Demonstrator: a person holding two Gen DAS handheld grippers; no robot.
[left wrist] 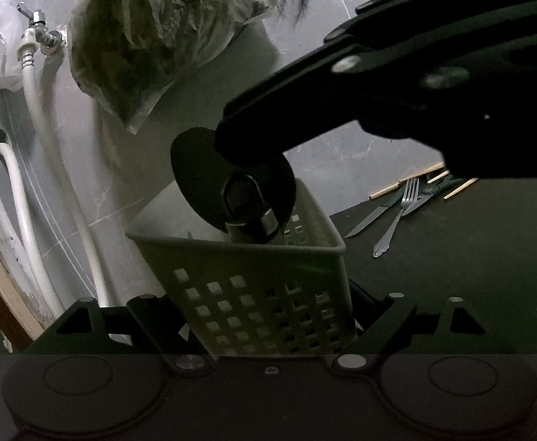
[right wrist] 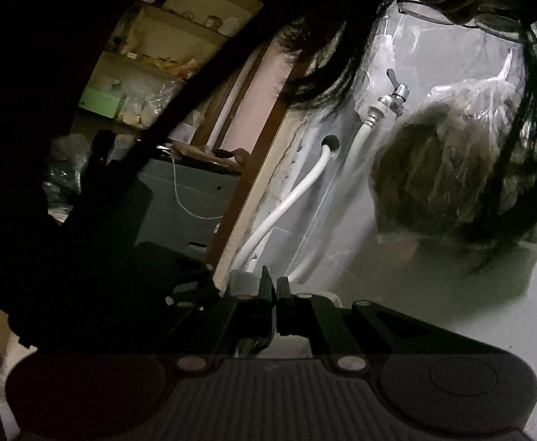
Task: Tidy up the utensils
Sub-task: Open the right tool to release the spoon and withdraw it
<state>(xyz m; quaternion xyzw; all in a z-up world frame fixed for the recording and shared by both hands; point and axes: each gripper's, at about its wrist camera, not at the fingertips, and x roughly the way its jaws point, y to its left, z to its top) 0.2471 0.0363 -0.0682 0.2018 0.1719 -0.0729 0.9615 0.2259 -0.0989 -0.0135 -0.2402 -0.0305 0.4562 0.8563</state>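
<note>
In the left wrist view the pale perforated basket [left wrist: 265,283] stands at the lower middle of the frame, between the two fingers of the left gripper [left wrist: 268,316]; the fingers hug its walls, so I judge that this tool is holding the basket steady. From the upper right of the frame the right gripper [left wrist: 239,147] comes in, its jaws closed on the rim of a black round utensil [left wrist: 209,176], perhaps a ladle or skimmer, which has a metal handle [left wrist: 248,217] already inside the basket. In the right wrist view the jaws of this gripper stand almost together at the lower middle, with only a thin dark edge between them. On the dark table [left wrist: 470,257], at the right of the frame, a fork [left wrist: 397,217], a knife [left wrist: 367,220] and some chopsticks [left wrist: 404,183] lie well apart from the basket. To do this step well, the utensil should go straight down until its handle rests on the bottom, and only then be released, while the left tool keeps the light basket from tipping.
</note>
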